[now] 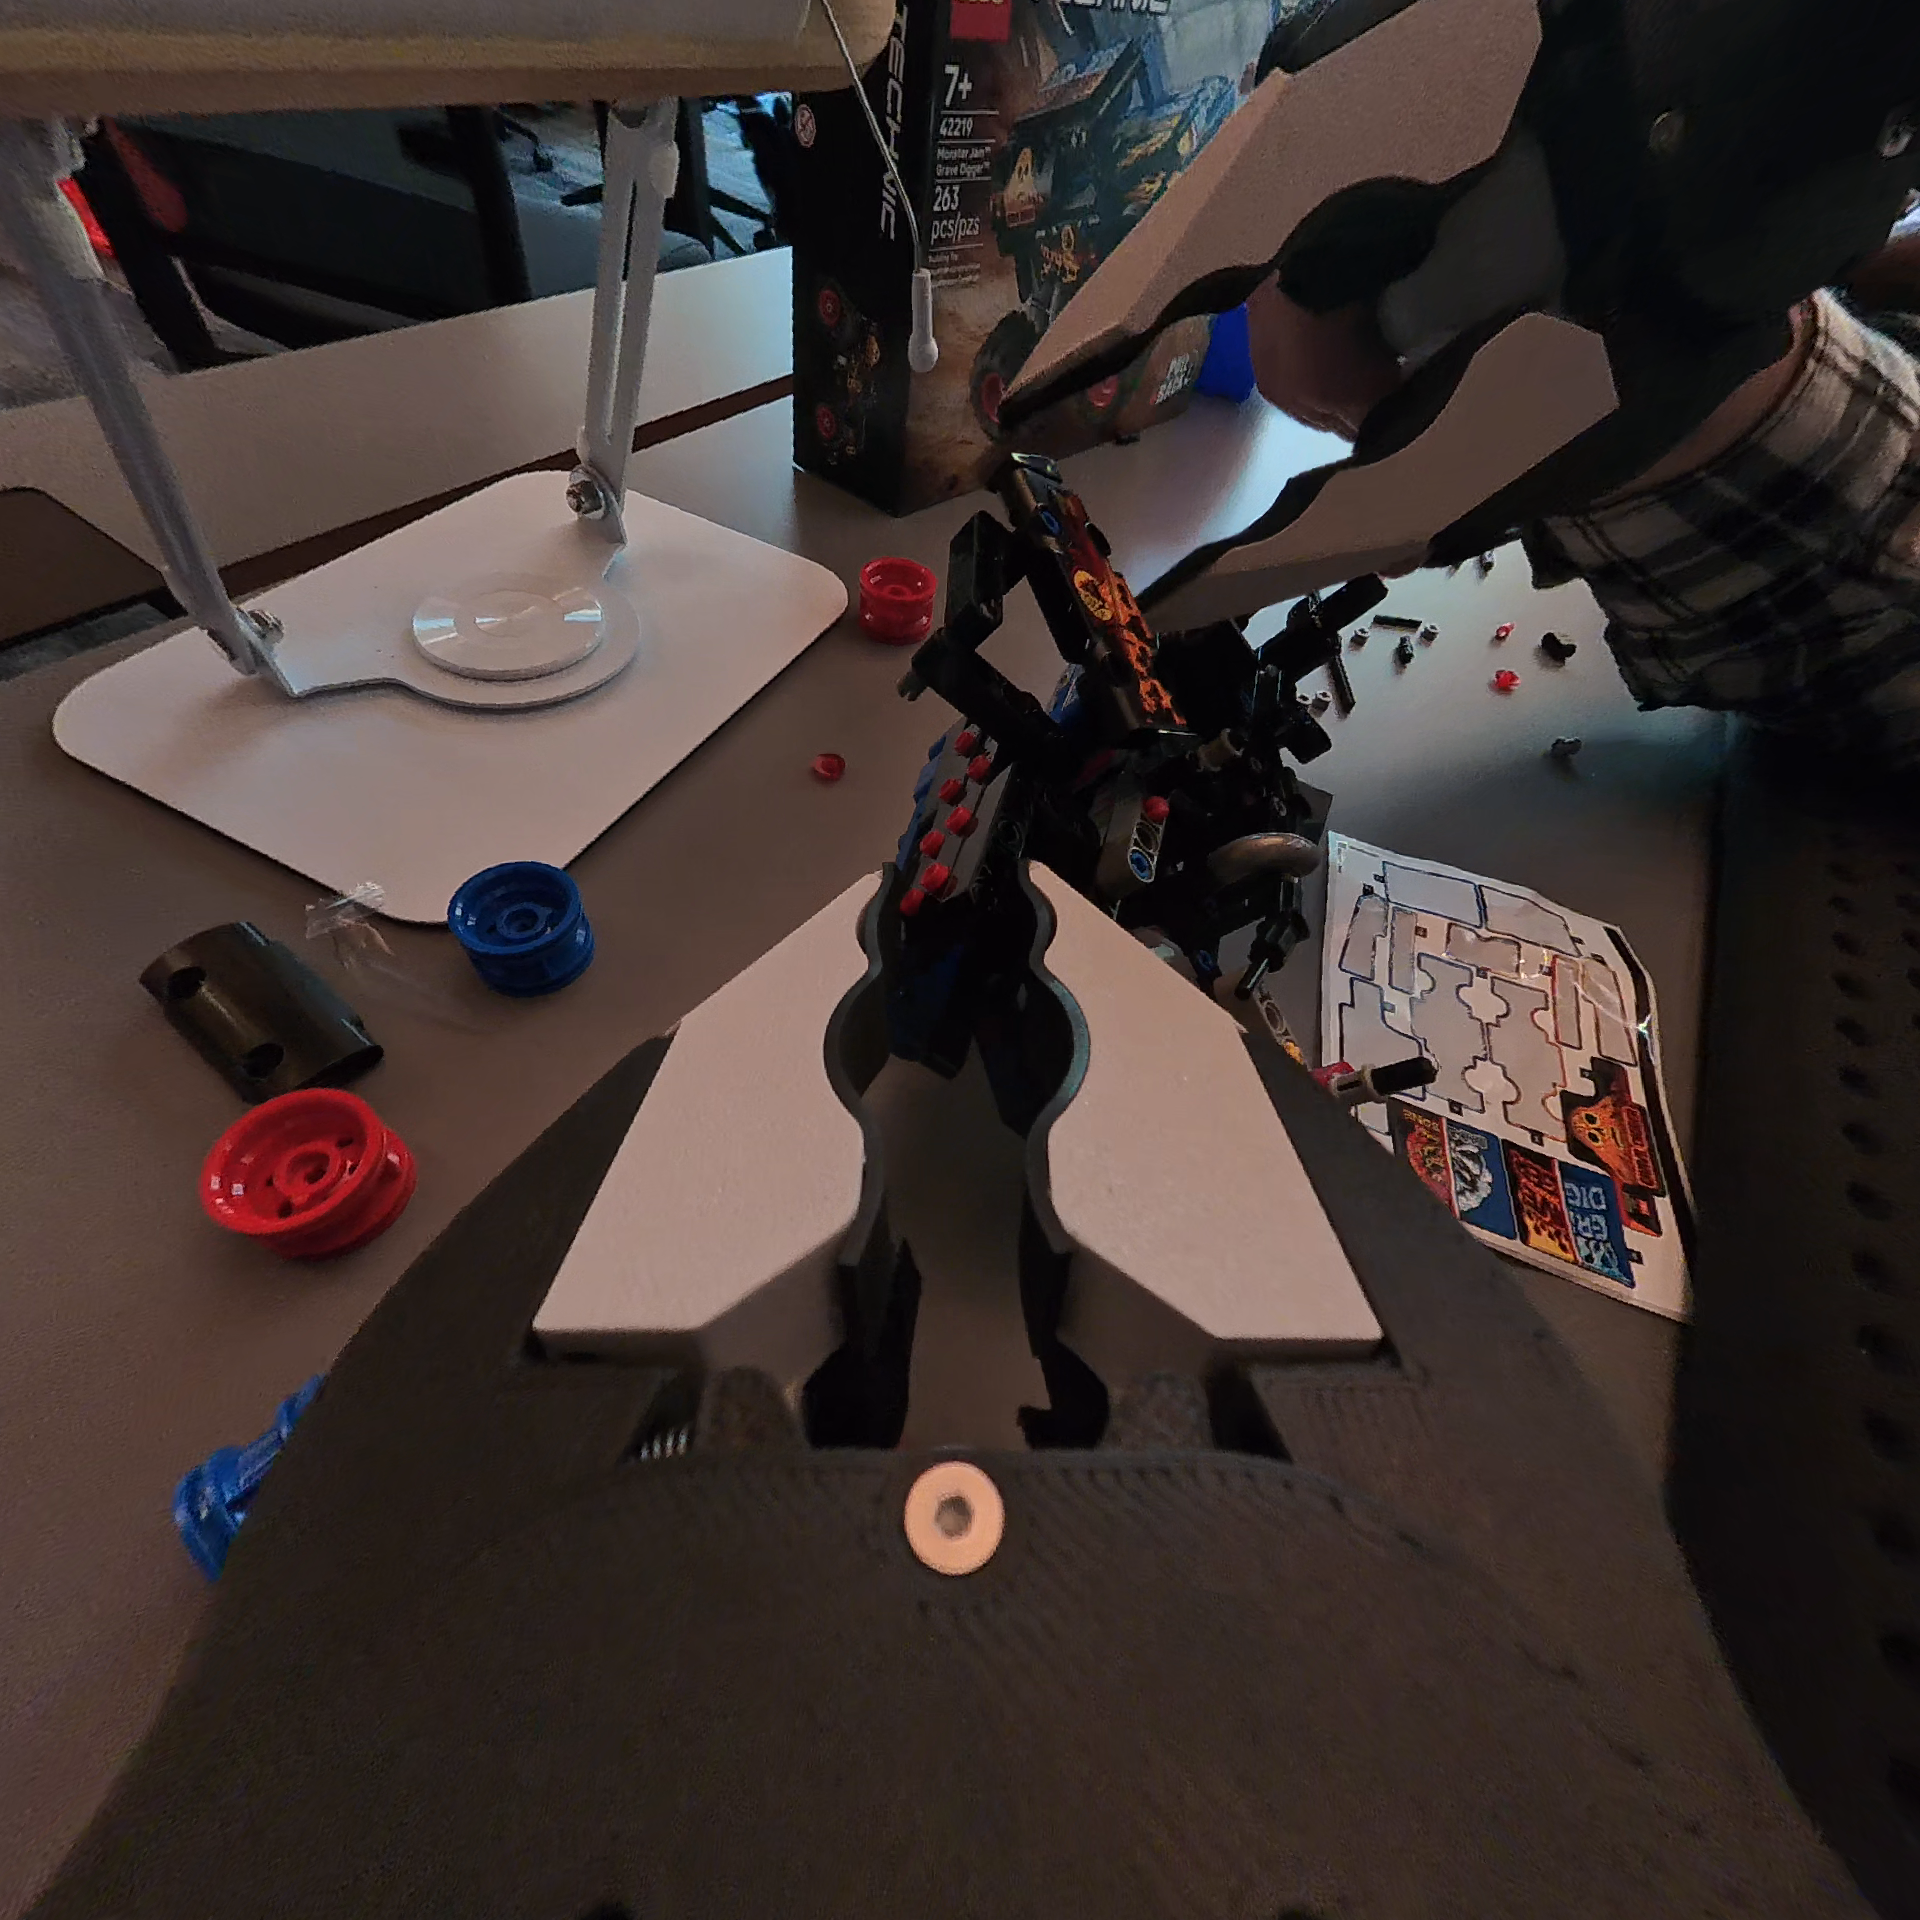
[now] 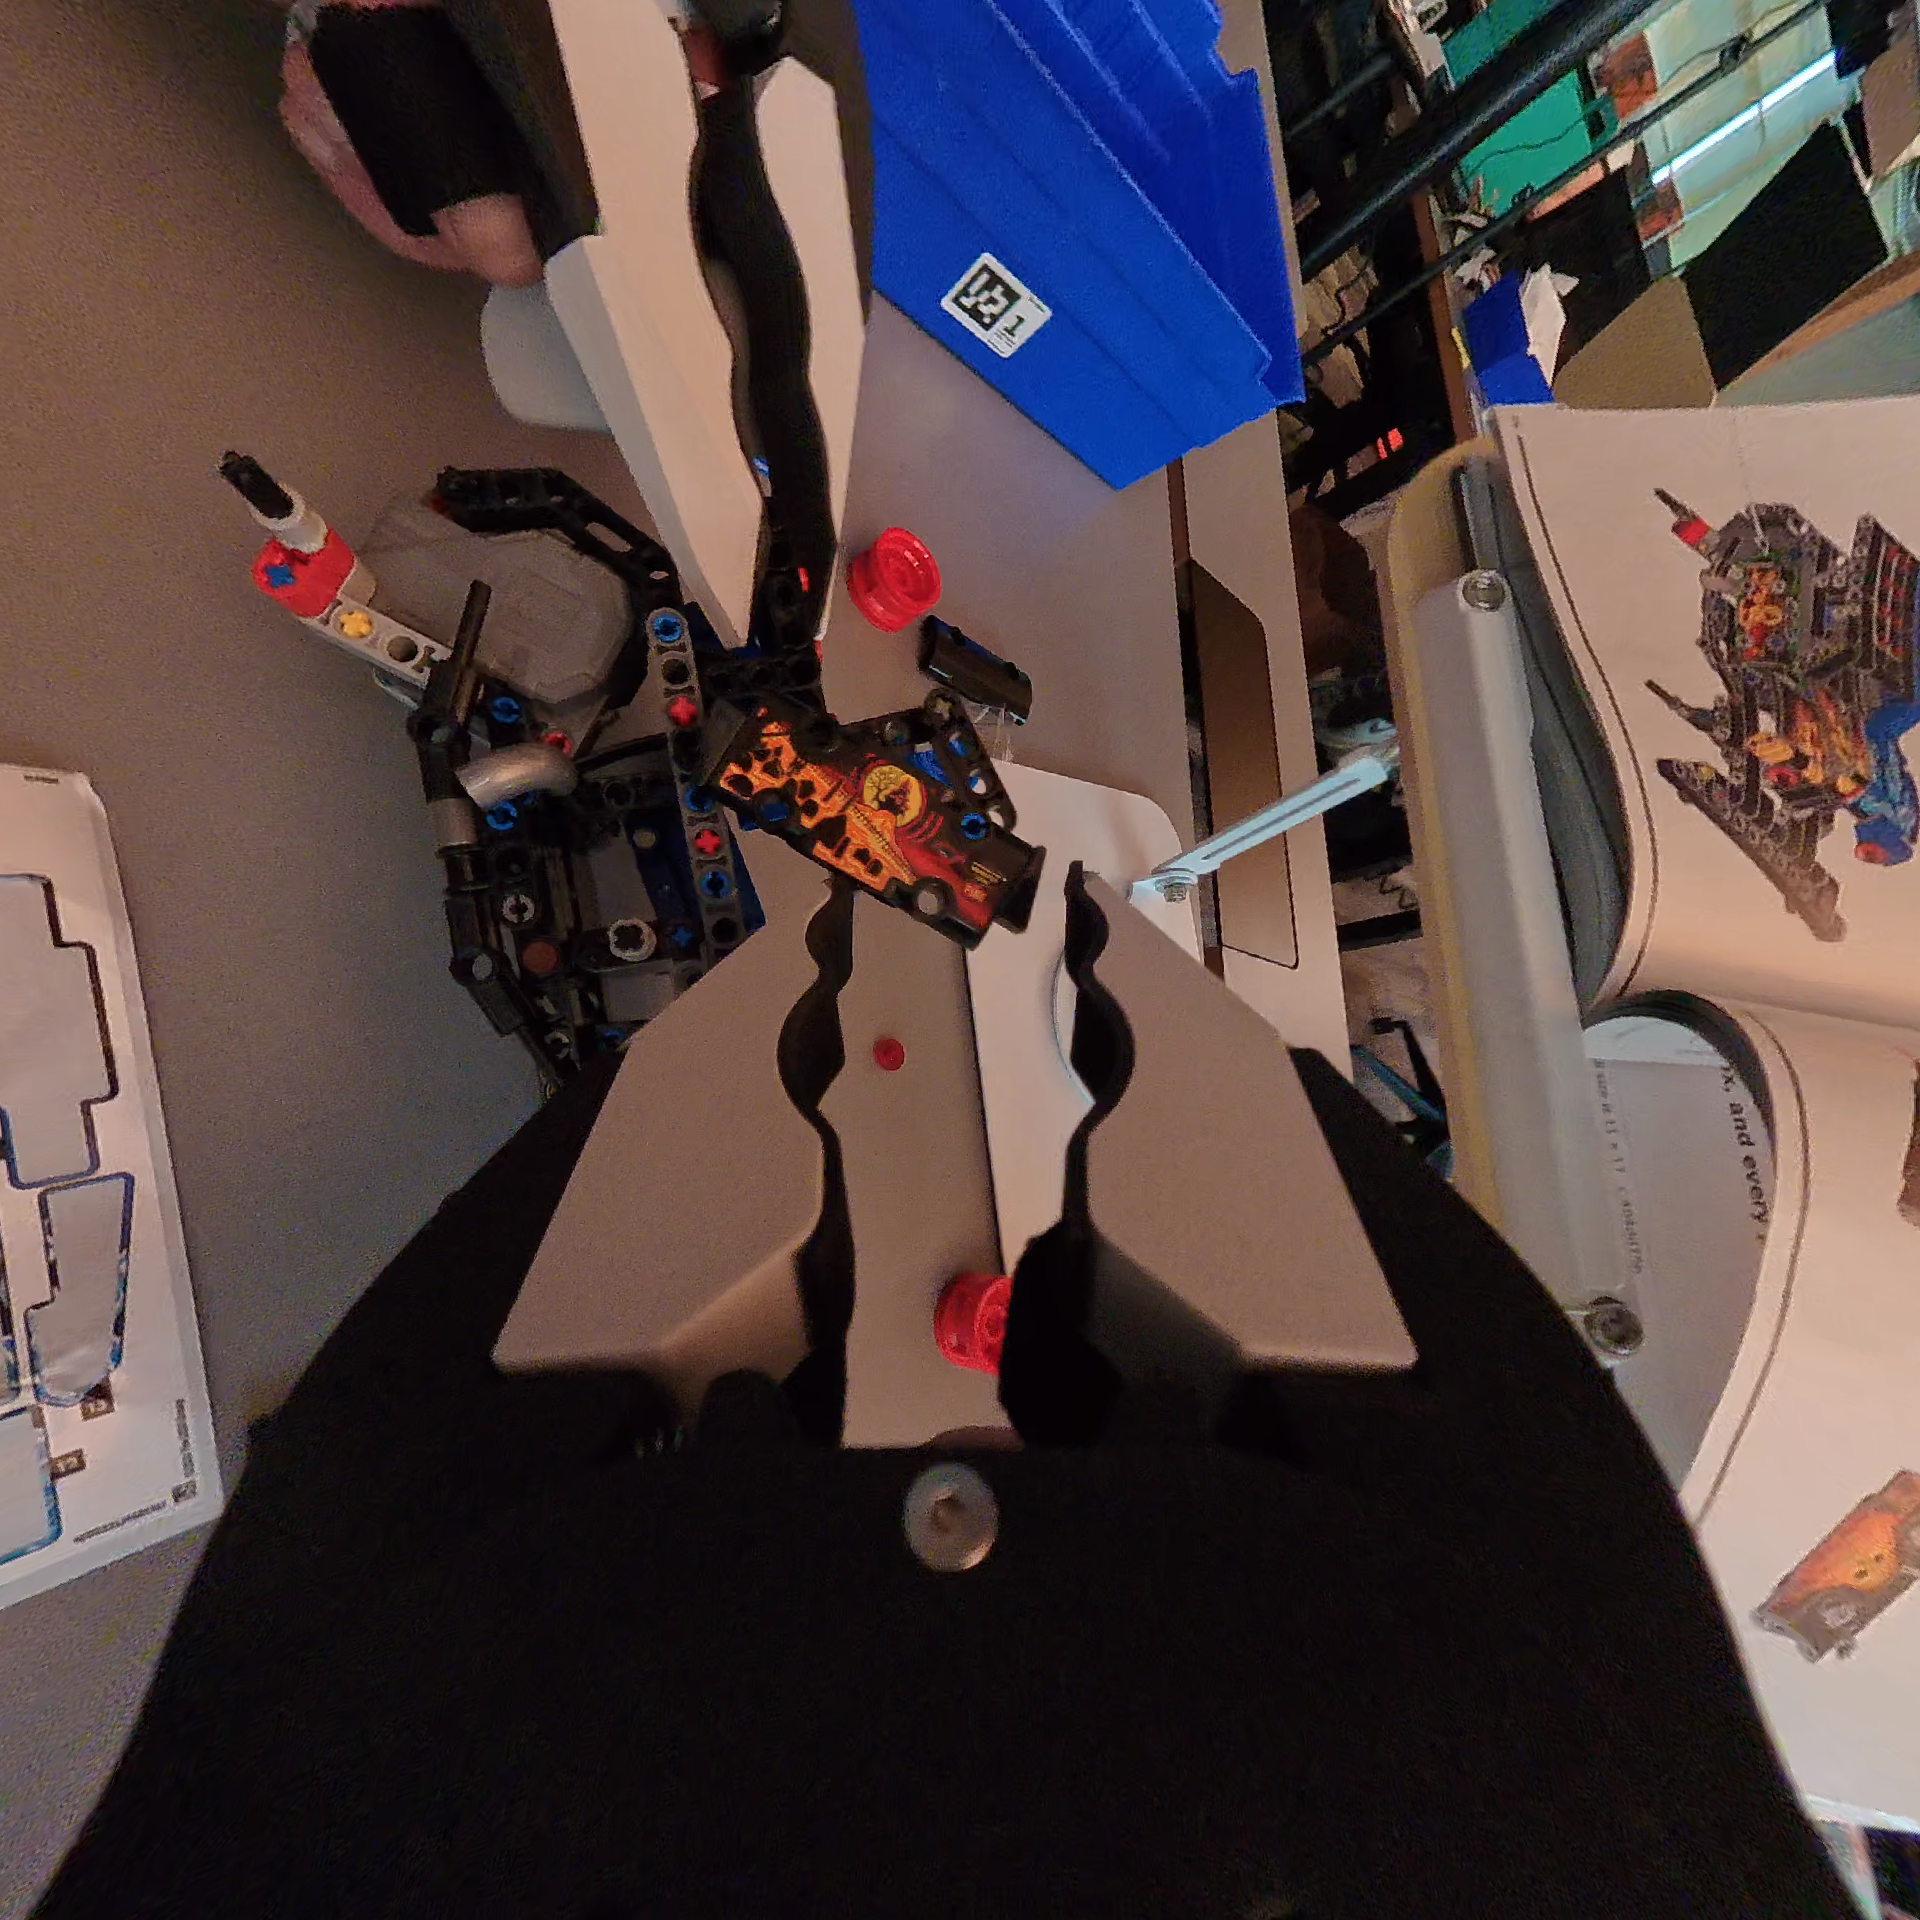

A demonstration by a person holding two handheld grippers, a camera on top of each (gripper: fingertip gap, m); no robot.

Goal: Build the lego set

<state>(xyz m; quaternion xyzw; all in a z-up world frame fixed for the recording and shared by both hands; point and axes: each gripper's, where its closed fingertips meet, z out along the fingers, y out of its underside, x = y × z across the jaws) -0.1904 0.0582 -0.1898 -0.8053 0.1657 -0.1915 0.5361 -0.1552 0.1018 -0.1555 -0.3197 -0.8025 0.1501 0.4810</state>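
The half-built black and blue truck model [image 1: 1143, 769] stands on the grey table; it also shows in the right wrist view [image 2: 582, 831]. My left gripper [image 1: 956, 894] is shut on the model's blue and black side with red pins. It enters the right wrist view [image 2: 779, 613] from the top. A black panel with orange flame stickers [image 1: 1101, 603] rises tilted from the model. My right gripper [image 2: 951, 894] is open, its jaws on either side of the panel's [image 2: 862, 810] free end with a small gap. It shows at upper right in the left wrist view [image 1: 1081, 520].
Loose on the table are red wheel hubs [image 1: 307, 1169] [image 1: 896, 595], a blue hub [image 1: 523, 925], a black curved piece [image 1: 260, 1008] and small pins [image 1: 1507, 665]. A sticker sheet [image 1: 1496, 1039] lies on the right. A white stand base [image 1: 447, 686], the set's box [image 1: 935, 260], a blue bin [image 2: 1070, 208] and an open instruction booklet [image 2: 1766, 727] surround the work area. The tips of one gripper are about 7 centimeters away from the tips of the other. My left gripper's tips are some 11 centimeters from the blue hub [image 1: 523, 925].
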